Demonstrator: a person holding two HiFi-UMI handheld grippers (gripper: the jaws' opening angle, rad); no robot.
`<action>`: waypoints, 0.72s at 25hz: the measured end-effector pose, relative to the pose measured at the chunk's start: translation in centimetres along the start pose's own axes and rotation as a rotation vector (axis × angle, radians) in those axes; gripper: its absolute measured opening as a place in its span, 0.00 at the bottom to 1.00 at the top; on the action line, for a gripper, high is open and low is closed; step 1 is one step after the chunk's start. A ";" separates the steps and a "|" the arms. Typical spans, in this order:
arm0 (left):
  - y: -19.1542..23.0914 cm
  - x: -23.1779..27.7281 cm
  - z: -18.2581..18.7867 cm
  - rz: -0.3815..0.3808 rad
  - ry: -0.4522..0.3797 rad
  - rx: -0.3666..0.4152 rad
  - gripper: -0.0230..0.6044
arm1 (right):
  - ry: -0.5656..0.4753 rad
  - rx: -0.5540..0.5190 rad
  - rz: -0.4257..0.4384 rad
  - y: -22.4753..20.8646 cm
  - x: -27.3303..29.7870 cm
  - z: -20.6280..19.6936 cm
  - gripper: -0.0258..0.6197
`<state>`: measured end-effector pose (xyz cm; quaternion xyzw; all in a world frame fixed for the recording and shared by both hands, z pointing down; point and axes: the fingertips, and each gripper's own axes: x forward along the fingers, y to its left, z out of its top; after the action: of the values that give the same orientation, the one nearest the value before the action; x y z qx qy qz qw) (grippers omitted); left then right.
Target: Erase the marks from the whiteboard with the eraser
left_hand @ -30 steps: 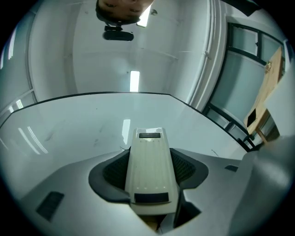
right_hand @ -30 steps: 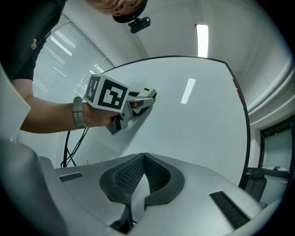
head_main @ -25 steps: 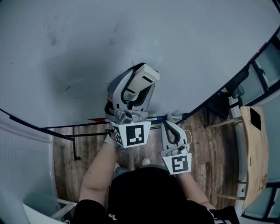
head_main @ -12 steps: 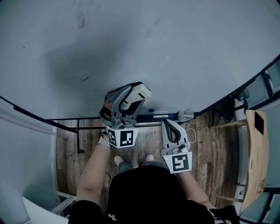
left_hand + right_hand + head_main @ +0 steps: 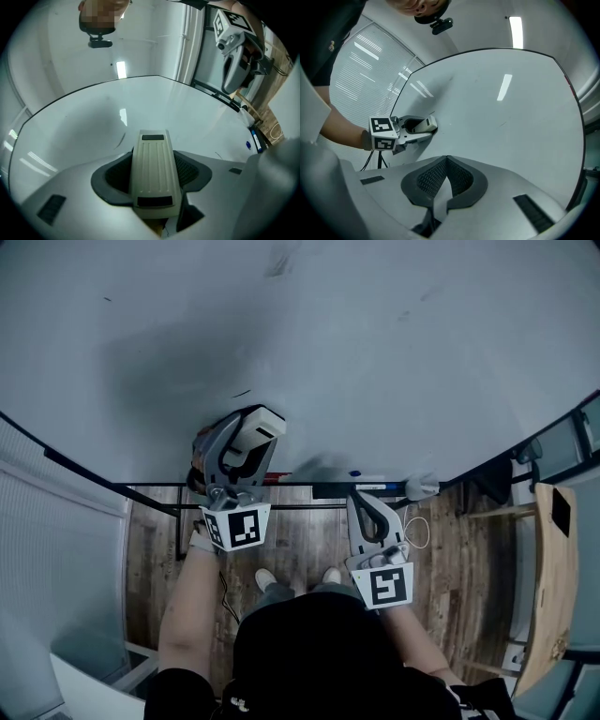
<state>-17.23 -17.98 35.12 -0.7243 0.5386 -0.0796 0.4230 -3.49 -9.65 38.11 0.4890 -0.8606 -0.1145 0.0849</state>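
The whiteboard (image 5: 375,362) fills the upper head view. My left gripper (image 5: 251,432) is shut on a white block eraser (image 5: 260,422), which rests against the board's lower left part. A short dark mark (image 5: 242,393) lies just beyond the eraser, and a faint smudge (image 5: 277,265) sits higher up. In the left gripper view the eraser (image 5: 152,183) sits between the pads of that gripper (image 5: 153,161), with a short mark (image 5: 123,138) ahead. My right gripper (image 5: 367,507) hangs below the board's edge; its jaws (image 5: 447,176) are shut and empty. The right gripper view shows the left gripper (image 5: 412,127).
A ledge under the board carries a blue-capped marker (image 5: 356,474) and a red one (image 5: 279,476). The board's black stand (image 5: 178,521) rests on wooden floor. A wooden table (image 5: 553,568) stands at right, blinds (image 5: 47,549) at left. A cable (image 5: 417,532) hangs near the right gripper.
My left gripper has slid the eraser left and down across the board. The right gripper has stayed about where it was, below the board's edge.
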 end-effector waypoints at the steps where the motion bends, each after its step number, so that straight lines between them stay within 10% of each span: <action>1: 1.0 -0.2 -0.2 0.017 0.006 -0.014 0.46 | -0.005 -0.001 0.006 0.6 0.3 0.2 0.08; 18: 4.4 3.0 5.9 0.050 -0.077 -0.124 0.46 | -0.033 -0.012 -0.051 1.5 -0.5 2.0 0.08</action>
<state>-15.80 -17.74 27.27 -0.7381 0.5436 -0.0076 0.3995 -4.96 -8.30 36.62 0.5084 -0.8483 -0.1300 0.0708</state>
